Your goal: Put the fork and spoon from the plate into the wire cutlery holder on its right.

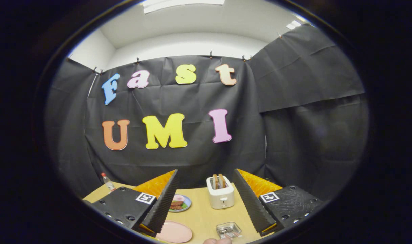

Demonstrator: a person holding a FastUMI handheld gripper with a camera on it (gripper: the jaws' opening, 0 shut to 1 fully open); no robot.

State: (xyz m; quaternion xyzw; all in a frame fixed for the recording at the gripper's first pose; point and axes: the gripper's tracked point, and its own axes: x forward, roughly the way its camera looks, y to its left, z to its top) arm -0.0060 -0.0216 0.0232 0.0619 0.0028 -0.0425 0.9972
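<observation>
**While the gripper hangs open above the worktop, the cutlery is hard to place**

Since the camera looks mostly at the booth's wall, just the near part of the wooden worktop point(206, 211) can be read. The gripper point(205, 171) is held high and level, its fingers well apart with nothing between them. It is clamped on nothing.

At the near edge of the worktop, just ahead of the left finger's base, lies a pink plate point(174, 232). The part of it that shows looks bare; the rest is hidden behind that finger. Just to its right, also at the near edge, sits a small shiny square container point(229, 230). By its place it may be the wire holder, though it is too small to be sure. Something glints inside it, and I cannot tell whether that is a fork and spoon. A fingertip point(218, 241) shows at the very edge, just in front of it.

Farther back, mid-worktop, stand a white toaster point(220, 196) with slices in it and a small plate of food point(179, 203). A bottle point(108, 182) stands near the far left corner.

As a judgement, this fits two stages. Either the cutlery already lies in the container, or it lies on the hidden part of the plate. The step in hand cannot be settled from here. Any next move calls first for tipping the gripper down toward the near edge, so that plate and container come fully between the fingers.
</observation>
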